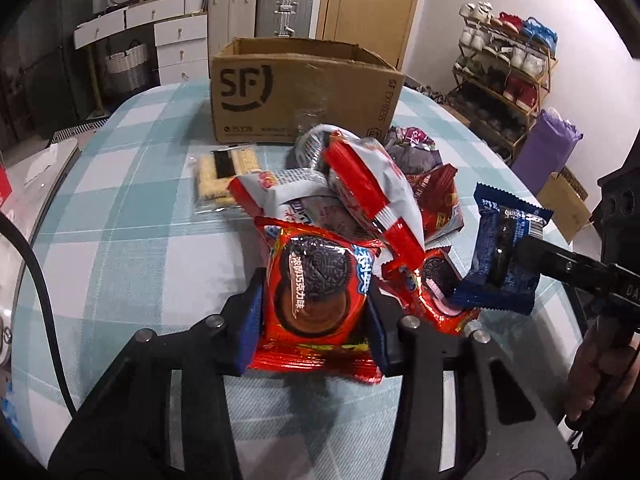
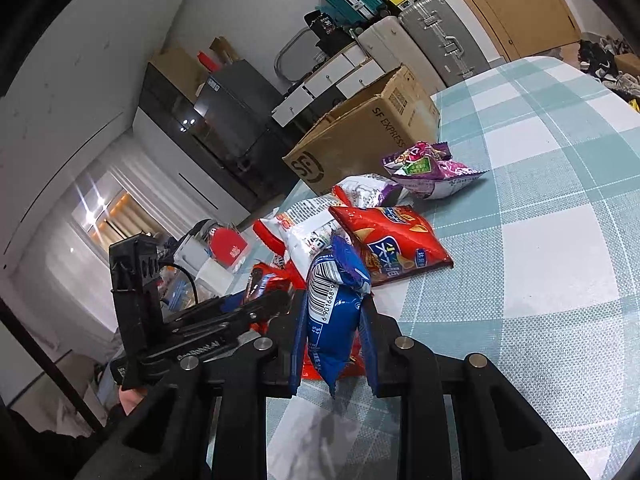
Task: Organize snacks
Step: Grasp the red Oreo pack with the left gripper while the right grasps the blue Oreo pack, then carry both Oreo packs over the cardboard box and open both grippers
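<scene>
Both wrist cameras look closely down at the shared snack pile [image 1: 360, 200].

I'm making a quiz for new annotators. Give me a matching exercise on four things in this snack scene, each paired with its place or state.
Things:
1. red cookie packet
2. blue cookie packet
3. cardboard box
4. purple snack bag

Places or states:
A. stands open at the far side of the table
B. gripped in the right claw
C. lies on the checked cloth close to the box
D. gripped in the left claw

Pairs: 1-D, 2-B, 3-A, 4-C
</scene>
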{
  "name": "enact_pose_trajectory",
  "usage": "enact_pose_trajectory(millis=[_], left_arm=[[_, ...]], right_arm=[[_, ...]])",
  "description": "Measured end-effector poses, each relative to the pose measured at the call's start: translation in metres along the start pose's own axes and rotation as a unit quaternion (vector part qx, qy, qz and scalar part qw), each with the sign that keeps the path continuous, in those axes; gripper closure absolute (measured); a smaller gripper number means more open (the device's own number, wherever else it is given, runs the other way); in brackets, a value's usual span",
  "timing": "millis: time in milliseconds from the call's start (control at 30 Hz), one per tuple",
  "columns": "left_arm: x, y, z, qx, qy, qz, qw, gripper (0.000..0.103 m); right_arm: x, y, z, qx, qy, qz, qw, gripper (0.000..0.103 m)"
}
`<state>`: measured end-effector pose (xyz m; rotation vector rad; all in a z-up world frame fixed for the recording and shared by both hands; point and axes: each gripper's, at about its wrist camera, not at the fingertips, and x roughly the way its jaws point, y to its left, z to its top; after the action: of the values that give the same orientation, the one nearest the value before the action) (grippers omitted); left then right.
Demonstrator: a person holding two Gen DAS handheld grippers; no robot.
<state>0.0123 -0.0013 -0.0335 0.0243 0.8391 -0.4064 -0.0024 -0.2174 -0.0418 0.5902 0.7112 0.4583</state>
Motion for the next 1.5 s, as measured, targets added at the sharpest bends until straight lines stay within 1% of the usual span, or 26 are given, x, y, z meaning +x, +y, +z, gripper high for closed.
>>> enact_pose_trajectory(millis=[200,367,500,600,700,867,900,967,1000,1100,1200,1300,1433,1500], left_arm=[[-0.026,0.014,0.001,-0.020,-0.014,-0.014,0.9996,0.062],[-0.052,0.019,0.005,-0.022,-0.025,-0.026,0.9991,0.062],[-0.070,0.021,0.018,-0.011,-0.040,-0.025,0.9988,0.062],[-0.085,0.024,0.034,-0.006,-0.057,-0.030,0.9979,0.062],[-0.096,0.026,0.056,-0.003,-0.066,-0.039,0.9970,0.062],[-0.105,0.023,0.101,0.021,-0.080,-0.046,0.9955,0.062],[-0.107,0.022,0.110,0.024,-0.084,-0.044,0.9952,0.062],[-0.108,0.017,0.130,0.045,-0.101,-0.009,0.9939,0.062],[-0.109,0.018,0.140,0.050,-0.105,-0.005,0.9932,0.062],[-0.107,0.023,0.172,0.041,-0.104,-0.012,0.9937,0.062],[-0.098,0.029,0.202,0.033,-0.099,-0.012,0.9945,0.062],[-0.083,0.032,0.229,0.024,-0.086,-0.015,0.9959,0.062],[-0.050,0.025,0.267,0.036,-0.072,-0.006,0.9967,0.062],[-0.035,0.022,0.277,0.038,-0.066,-0.005,0.9971,0.062]], right_arm=[[-0.001,0.013,0.006,-0.009,-0.004,0.010,1.000,0.079],[-0.005,0.026,0.020,-0.009,-0.014,0.020,1.000,0.079],[-0.009,0.039,0.037,-0.015,-0.020,0.033,0.999,0.079],[-0.010,0.053,0.056,-0.034,-0.025,0.043,0.998,0.079],[-0.010,0.065,0.073,-0.048,-0.029,0.050,0.997,0.079],[-0.004,0.077,0.115,-0.055,-0.036,0.065,0.996,0.079],[-0.002,0.078,0.124,-0.055,-0.037,0.066,0.996,0.079],[0.000,0.081,0.140,-0.056,-0.040,0.066,0.995,0.079],[0.002,0.081,0.150,-0.059,-0.041,0.066,0.995,0.079],[0.007,0.084,0.178,-0.070,-0.043,0.059,0.995,0.079],[0.015,0.085,0.206,-0.076,-0.043,0.056,0.995,0.079],[0.026,0.083,0.225,-0.082,-0.041,0.050,0.995,0.079],[0.048,0.072,0.246,-0.077,-0.030,0.043,0.996,0.079],[0.061,0.063,0.255,-0.070,-0.023,0.040,0.996,0.079]])
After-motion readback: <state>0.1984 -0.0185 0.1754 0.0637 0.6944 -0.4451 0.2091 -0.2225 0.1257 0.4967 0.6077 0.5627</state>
